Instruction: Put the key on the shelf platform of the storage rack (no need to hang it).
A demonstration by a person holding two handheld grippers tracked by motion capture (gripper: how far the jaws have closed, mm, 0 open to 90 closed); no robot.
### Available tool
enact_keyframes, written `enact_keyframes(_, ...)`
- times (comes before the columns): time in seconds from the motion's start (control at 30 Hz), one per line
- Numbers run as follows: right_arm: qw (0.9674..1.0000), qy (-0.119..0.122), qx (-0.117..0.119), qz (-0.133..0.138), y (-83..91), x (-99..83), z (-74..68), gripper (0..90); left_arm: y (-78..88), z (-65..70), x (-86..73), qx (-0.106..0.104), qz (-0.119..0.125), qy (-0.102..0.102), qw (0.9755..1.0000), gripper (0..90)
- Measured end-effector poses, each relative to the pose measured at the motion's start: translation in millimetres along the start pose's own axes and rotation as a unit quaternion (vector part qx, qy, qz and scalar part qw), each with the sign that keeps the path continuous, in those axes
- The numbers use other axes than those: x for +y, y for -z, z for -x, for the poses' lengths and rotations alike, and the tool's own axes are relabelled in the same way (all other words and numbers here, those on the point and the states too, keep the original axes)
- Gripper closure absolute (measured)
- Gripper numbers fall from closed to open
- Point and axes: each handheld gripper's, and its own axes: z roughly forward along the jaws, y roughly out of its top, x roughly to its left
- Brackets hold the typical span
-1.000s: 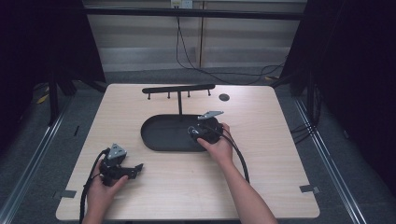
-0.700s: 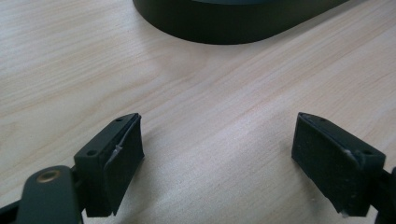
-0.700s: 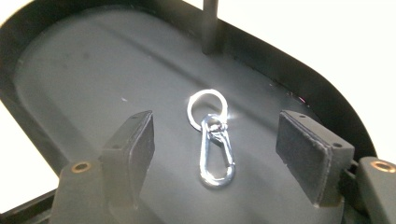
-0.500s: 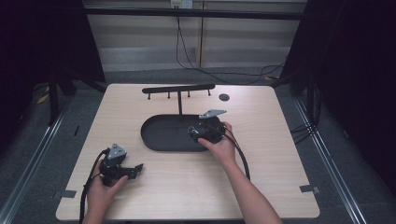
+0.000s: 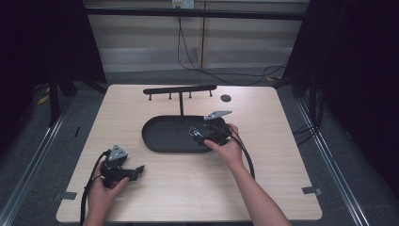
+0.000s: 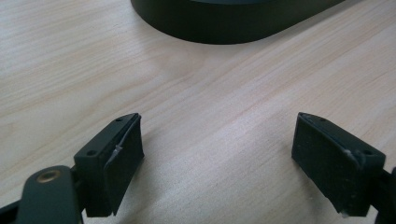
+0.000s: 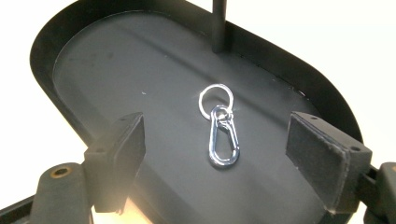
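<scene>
A silver carabiner clip (image 7: 223, 136) with a split ring (image 7: 216, 99) linked to its upper end lay flat on the floor of a black oval tray (image 7: 116, 70), toward the tray's right end as the high view showed it (image 5: 194, 132). In the right gripper view the clip sat between the two black jaws, which stood wide apart with nothing in them, and a thin black post (image 7: 219, 23) rose from the tray just beyond the ring. From above, the right gripper (image 5: 207, 133) hovered over that end of the tray (image 5: 160, 136), held by the person's right hand (image 5: 229, 149), its grey plate tilted up. The post (image 5: 181, 104) carried a black crossbar (image 5: 179, 89) with small pegs hanging under it, and a small dark disc (image 5: 226, 98) lay on the counter (image 5: 263, 155) near the bar's right tip. The left gripper (image 5: 137, 170) was well apart from the tray, low over the counter's near left part in the left hand (image 5: 101, 190). Its own view showed its jaws spread open and empty above bare wood grain (image 6: 210, 107), with the tray's outer wall (image 6: 224, 23) ahead.
</scene>
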Motion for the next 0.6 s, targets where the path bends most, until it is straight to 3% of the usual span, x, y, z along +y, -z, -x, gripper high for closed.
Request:
enact_keyframes(0.43, 0.9997, 0.002, 0.022, 0.012, 16.8, -2.1, 0.2, 20.1, 0.0, 0.0, 0.0, 0.000, 0.000, 0.000, 1.0000, 16.2)
enact_keyframes(0.6, 0.9996, 0.014, 0.021, 0.013, 23.5, -4.3, 0.3, 20.2, 0.0, 0.0, 0.0, 0.000, 0.000, 0.000, 1.0000, 16.2)
